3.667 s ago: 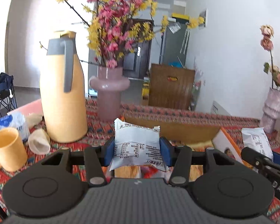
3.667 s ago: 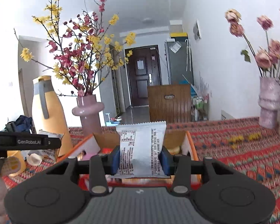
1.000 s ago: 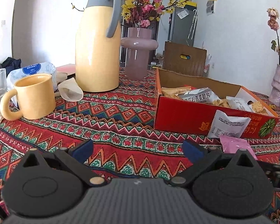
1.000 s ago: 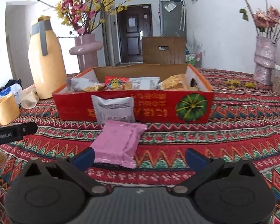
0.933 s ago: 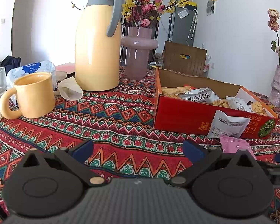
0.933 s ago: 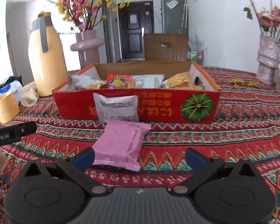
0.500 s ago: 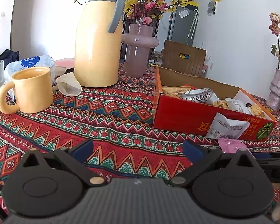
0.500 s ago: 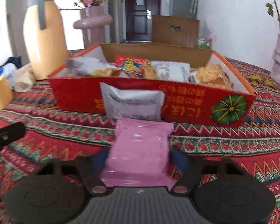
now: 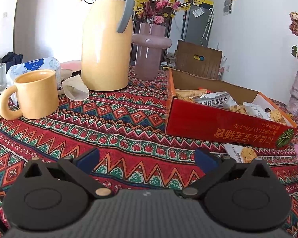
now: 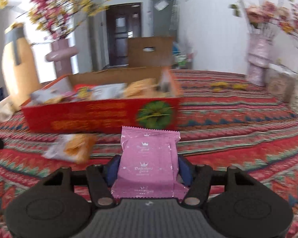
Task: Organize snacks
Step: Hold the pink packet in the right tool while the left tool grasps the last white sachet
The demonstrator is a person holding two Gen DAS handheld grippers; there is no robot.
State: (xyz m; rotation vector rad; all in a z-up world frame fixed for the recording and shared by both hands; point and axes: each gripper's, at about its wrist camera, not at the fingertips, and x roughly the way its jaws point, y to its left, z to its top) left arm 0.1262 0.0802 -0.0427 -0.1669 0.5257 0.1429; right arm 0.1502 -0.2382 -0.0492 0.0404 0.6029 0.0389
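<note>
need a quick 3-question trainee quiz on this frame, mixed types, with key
1. True or false: the right gripper is shut on the pink packet.
2. The left gripper is: A) open and holding nothing B) shut on the yellow mug C) inside the red box.
3. Fill in: the white packet lies on the tablecloth in front of the red ____.

Key: 1 true; 2 A; 3 box.

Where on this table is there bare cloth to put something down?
The broadest free patch is the tablecloth between the yellow mug and the red snack box. More open cloth lies right of the box. It is crowded behind the mug by the thermos, and before the box, where a snack packet lies.
</note>
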